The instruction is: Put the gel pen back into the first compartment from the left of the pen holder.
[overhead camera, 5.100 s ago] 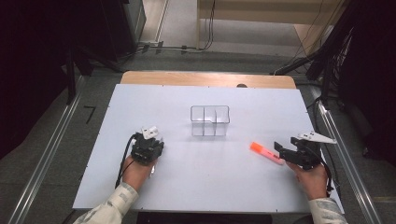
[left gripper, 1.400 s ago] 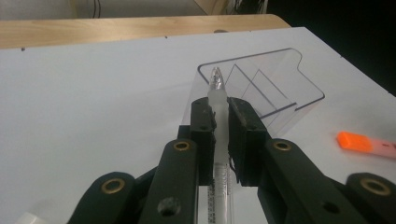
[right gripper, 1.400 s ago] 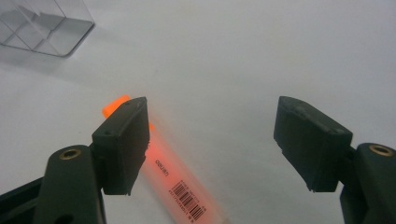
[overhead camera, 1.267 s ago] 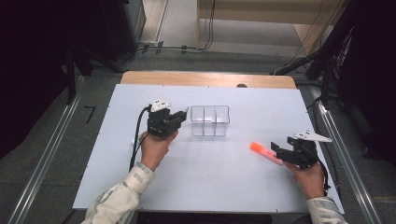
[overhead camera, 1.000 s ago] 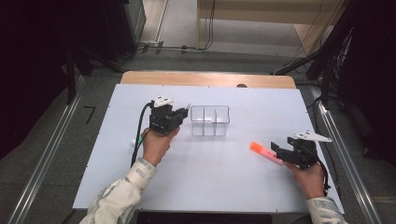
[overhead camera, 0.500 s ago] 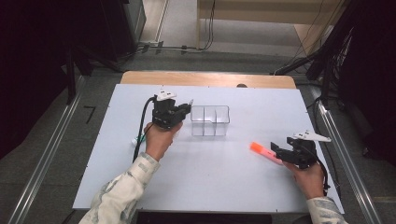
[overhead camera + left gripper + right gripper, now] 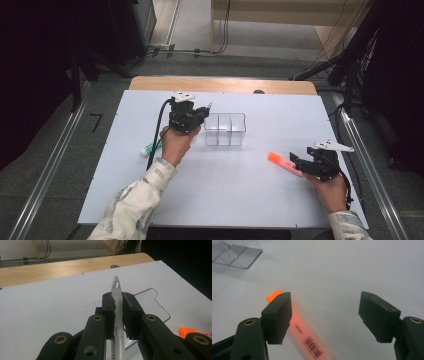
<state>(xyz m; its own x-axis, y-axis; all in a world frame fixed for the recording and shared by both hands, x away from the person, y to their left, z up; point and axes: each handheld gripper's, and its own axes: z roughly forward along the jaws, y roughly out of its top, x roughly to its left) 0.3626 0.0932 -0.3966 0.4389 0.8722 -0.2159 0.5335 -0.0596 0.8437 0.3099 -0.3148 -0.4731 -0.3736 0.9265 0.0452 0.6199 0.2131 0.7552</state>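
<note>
On the white desk, a green-tipped pen lies at nine o'clock. The left claw, clamped on a clear pen, hangs at nine o'clock of the clear box. At four o'clock of the box, the right claw stands apart, its one jaw over the orange marker.

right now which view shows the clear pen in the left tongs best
The left gripper view: the clear pen stands clamped between the left tongs, its tip poking past them. The high view shows it as a small pale sliver beside the clear box. The right gripper view looks at the orange highlighter.
</note>
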